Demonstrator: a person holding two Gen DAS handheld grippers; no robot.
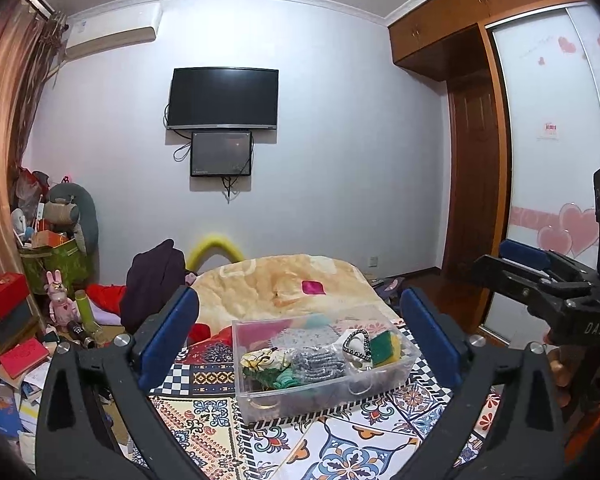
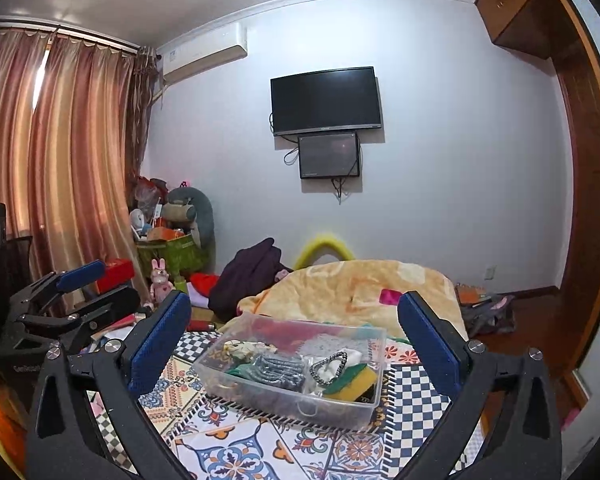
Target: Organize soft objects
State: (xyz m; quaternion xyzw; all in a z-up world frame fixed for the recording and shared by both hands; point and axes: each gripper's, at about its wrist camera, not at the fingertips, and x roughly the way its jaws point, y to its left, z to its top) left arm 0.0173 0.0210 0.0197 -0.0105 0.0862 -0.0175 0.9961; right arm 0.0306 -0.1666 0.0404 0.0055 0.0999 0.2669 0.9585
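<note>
Both grippers are hovering with fingers spread wide and gripping nothing: the left gripper (image 1: 298, 334) and the right gripper (image 2: 294, 338) are each framing the clear plastic bin (image 2: 256, 394). The bin is resting on a patterned cloth (image 1: 340, 452). Inside it are lying a yellow-green sponge (image 2: 354, 382), a grey knitted piece (image 2: 276, 370), and what appears to be a beaded triangular trinket (image 2: 330, 366). Beyond the bin, a beige blanket (image 1: 268, 284) is lying bunched.
</note>
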